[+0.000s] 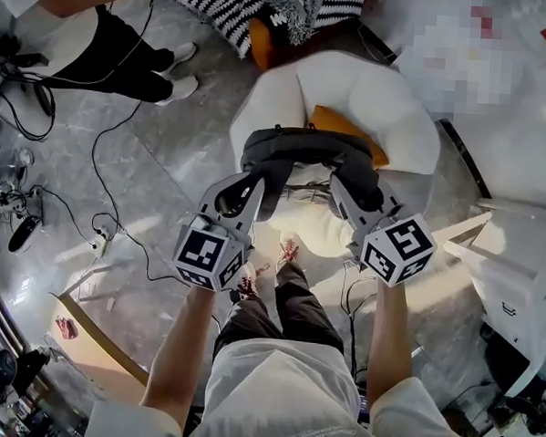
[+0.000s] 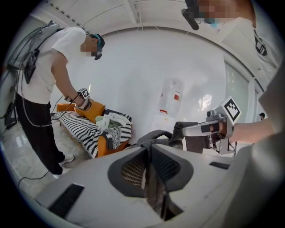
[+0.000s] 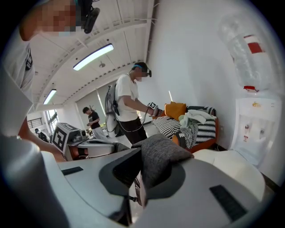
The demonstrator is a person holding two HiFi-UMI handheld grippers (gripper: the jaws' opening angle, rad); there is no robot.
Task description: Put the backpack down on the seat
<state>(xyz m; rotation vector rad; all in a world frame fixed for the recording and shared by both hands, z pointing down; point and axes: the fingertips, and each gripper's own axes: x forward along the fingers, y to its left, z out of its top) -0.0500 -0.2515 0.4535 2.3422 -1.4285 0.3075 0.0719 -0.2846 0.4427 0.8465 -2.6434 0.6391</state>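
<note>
- Backpack (image 1: 304, 151): held up between the two hand-held grippers, spanning from one set of jaws to the other, just ahead of both.
- Appearance: dark grey fabric, top bowed into an arch, sagging at the middle.
- Left hand-held gripper (image 1: 256, 187): jaws narrow, clamped on a grey strap of the backpack.
- Right hand-held gripper (image 1: 340, 189): jaws narrow, clamped on a fold of grey fabric.
- White armchair (image 1: 380, 100): its seat lies beneath the backpack; whether they touch cannot be told.
- Orange cushion (image 1: 337, 123): beyond the backpack, against the chair back.
</note>
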